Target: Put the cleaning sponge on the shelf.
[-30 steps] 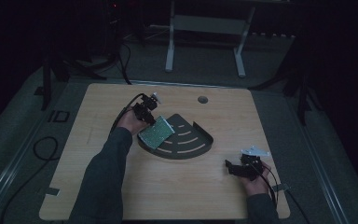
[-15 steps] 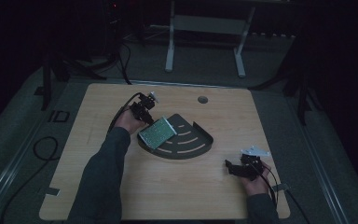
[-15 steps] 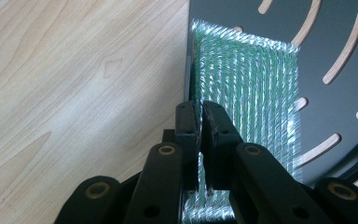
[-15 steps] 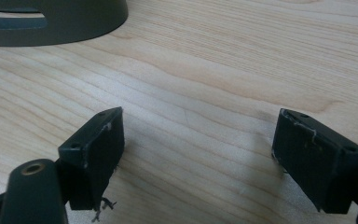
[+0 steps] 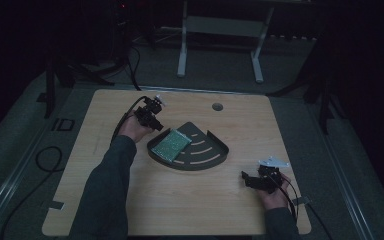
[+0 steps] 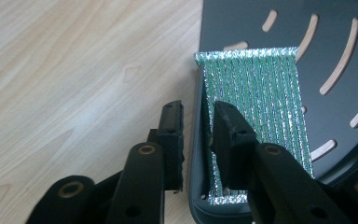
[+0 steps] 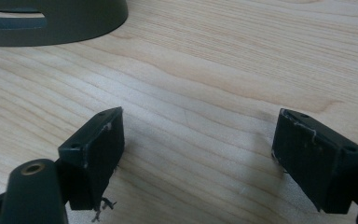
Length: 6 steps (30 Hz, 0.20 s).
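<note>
Beside left tongs (image 6: 196, 135), tray wall (image 6: 196, 154) shields pouch (image 6: 256, 107).

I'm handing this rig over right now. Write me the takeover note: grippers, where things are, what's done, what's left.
Left gripper: jaws have just been opening and straddle the near wall of the dark slotted tray; nothing clamped.
Right gripper: open, empty, low over bare table to the tray's right.
Green sponge: lying in the tray against that wall.
Done: sponge placed in tray.
Left: probably just back the left gripper away.
</note>
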Tool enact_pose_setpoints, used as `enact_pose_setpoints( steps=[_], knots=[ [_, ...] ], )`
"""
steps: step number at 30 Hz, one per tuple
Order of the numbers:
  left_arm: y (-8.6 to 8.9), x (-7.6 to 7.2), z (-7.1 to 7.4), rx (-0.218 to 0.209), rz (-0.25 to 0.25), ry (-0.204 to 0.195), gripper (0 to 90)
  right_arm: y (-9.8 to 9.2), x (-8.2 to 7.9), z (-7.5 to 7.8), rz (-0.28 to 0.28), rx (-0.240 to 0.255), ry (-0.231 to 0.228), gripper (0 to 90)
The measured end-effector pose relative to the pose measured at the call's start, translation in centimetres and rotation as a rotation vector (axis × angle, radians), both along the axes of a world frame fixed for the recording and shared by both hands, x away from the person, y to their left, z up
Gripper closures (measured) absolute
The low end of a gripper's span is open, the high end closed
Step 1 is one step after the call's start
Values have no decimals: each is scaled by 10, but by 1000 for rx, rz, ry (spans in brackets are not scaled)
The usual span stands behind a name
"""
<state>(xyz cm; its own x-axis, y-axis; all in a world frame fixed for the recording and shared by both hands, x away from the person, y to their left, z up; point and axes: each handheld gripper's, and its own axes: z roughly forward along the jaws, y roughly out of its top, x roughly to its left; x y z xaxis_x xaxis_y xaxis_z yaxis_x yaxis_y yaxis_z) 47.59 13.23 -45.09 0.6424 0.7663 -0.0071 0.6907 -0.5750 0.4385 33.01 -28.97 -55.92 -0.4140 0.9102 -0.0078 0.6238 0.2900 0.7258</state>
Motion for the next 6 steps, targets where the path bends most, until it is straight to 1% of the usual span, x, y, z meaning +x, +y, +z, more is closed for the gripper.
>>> enact_pose_setpoints(
  steps=[2,6],
  knots=[
    [2,-2,3,-3,10,-10,700,0,0,0,0,0,0,163],
    [9,-6,10,8,20,-27,658,0,0,0,0,0,0,163]
  ],
)
